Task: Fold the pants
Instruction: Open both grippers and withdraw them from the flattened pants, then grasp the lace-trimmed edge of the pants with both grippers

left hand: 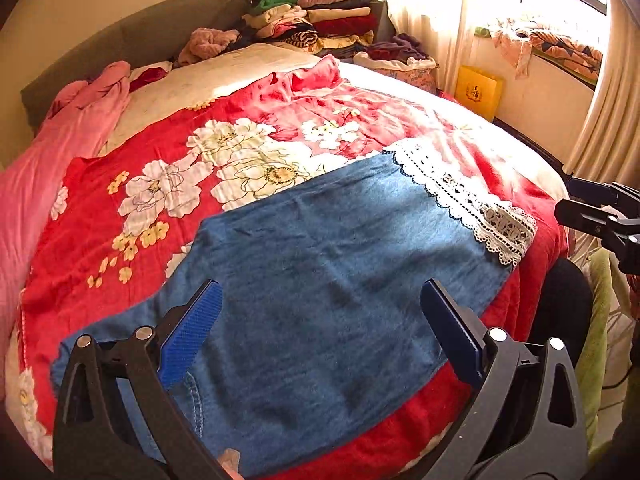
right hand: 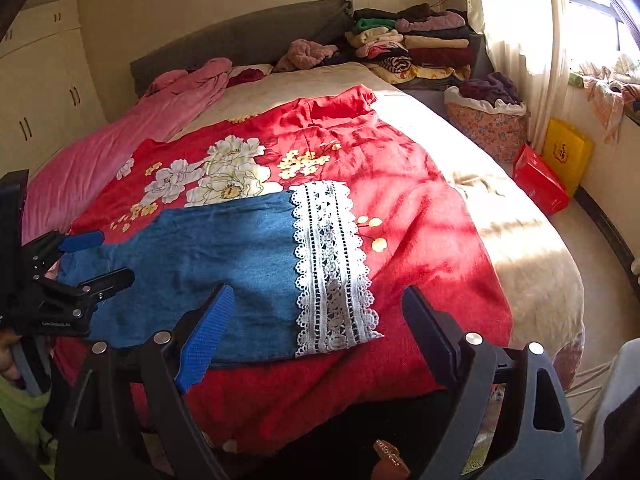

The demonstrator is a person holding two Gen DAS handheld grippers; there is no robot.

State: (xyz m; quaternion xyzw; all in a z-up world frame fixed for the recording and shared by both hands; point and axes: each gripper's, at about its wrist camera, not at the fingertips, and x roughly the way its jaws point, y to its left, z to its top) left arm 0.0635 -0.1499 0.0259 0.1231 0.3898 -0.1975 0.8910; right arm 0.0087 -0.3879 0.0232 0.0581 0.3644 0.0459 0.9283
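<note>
- Denim, blue, folded flat: the pants (left hand: 320, 272) lie on the red floral quilt (left hand: 120, 208) near the bed's front edge, the white lace hem (left hand: 468, 204) toward the window-side edge.
- Left wrist view: left gripper (left hand: 320, 332) hangs over the waist end, jaws wide apart, nothing between the blue pads (left hand: 188, 340); released, no cloth touched. Right gripper (left hand: 596, 212) pokes in at the right border, off past the lace end.
- Right wrist view: pants (right hand: 208, 268) lie left of centre, the lace hem (right hand: 332, 268) facing the quilt's open red part. Right gripper (right hand: 316, 348) spread wide and empty, above the front edge near the lace. Left gripper (right hand: 80, 264) sits at the waist end, also agape.
- Fold looks about done; maybe one more halving left.
- Risks, my guess: a pad snagging the open lace and dragging the top layer askew; pinching only one layer, so the fold peels open; grabbing quilt along with denim, since both are soft and lie flush; the pants sliding off the near front edge if tugged that way.
</note>
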